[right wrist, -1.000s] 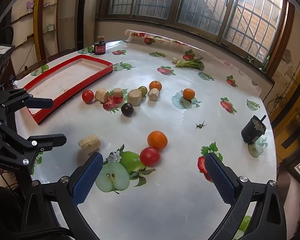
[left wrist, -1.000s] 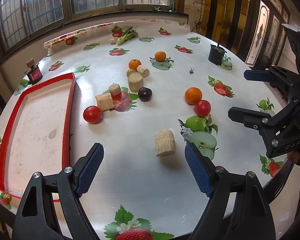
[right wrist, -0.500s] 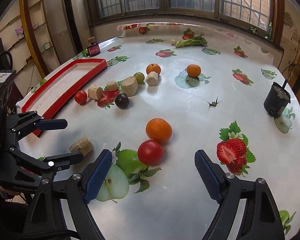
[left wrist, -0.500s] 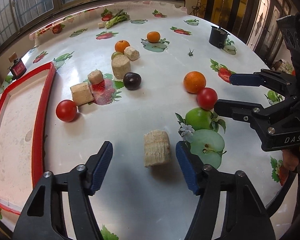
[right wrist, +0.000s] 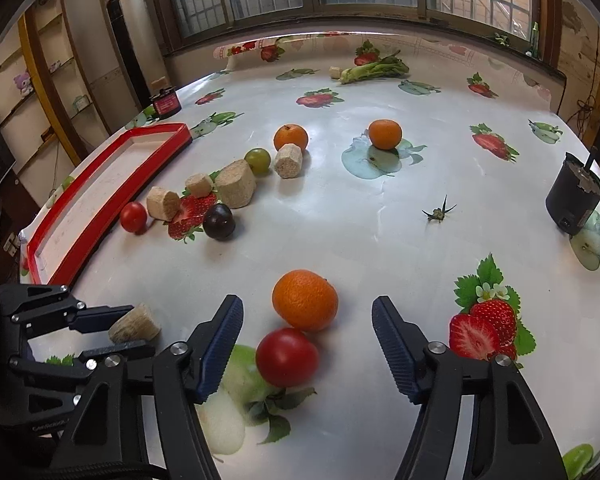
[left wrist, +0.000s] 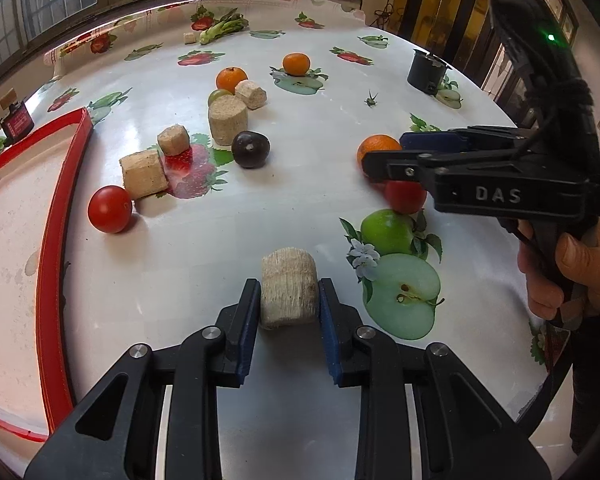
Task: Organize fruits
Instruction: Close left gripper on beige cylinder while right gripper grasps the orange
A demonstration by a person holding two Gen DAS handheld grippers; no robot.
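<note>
My left gripper (left wrist: pixel 288 292) is shut on a beige cork-like cylinder (left wrist: pixel 288 290) that rests on the table; the cylinder also shows in the right wrist view (right wrist: pixel 135 325). My right gripper (right wrist: pixel 307 320) is open, with a red tomato (right wrist: pixel 287 357) and an orange (right wrist: pixel 305 300) between its fingers. In the left wrist view it hangs over that tomato (left wrist: pixel 405 197) and orange (left wrist: pixel 376 147). Another tomato (left wrist: pixel 109 209), a dark plum (left wrist: pixel 251 149), two more oranges (left wrist: pixel 231 79) (left wrist: pixel 296 63) and a green grape (right wrist: pixel 257 160) lie farther off.
A red-rimmed tray (left wrist: pixel 56 216) lies at the left. Several beige blocks (left wrist: pixel 144 173) lie near the plum. A black cup (right wrist: pixel 575 198) stands at the right, a small red bottle (right wrist: pixel 165 103) beyond the tray, greens (right wrist: pixel 374 69) at the far edge.
My left gripper moved forward and shut on the beige cylinder. My right gripper moved forward so its open fingers now flank the tomato and orange.
</note>
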